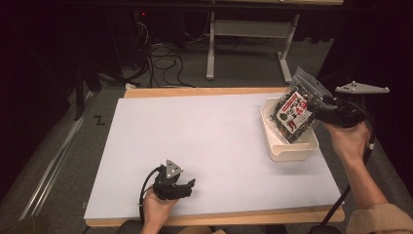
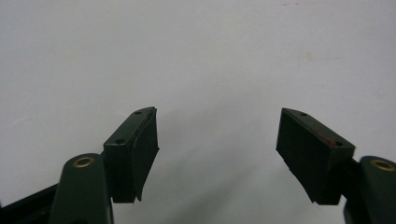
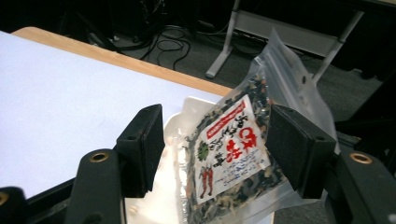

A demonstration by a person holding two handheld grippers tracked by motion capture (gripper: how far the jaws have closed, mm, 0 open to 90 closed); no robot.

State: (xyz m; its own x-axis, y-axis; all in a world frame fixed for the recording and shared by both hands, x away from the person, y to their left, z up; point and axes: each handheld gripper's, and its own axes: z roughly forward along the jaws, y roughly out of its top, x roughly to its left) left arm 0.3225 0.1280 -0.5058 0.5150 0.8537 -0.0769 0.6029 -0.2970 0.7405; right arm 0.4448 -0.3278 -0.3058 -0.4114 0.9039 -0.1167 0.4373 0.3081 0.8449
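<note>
A wooden table with a pale lavender sheet over its top stands on grey carpeted floor. Beyond its far edge, a tangle of black cables lies on the carpet beside the light grey metal legs of another table. A small red indicator light glows in the dark background. The room's edges fall into deep shadow.

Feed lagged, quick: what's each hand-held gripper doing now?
Left hand-held gripper: open, empty.
Right hand-held gripper: open, jaws either side of the snack bag, not gripping it.
</note>
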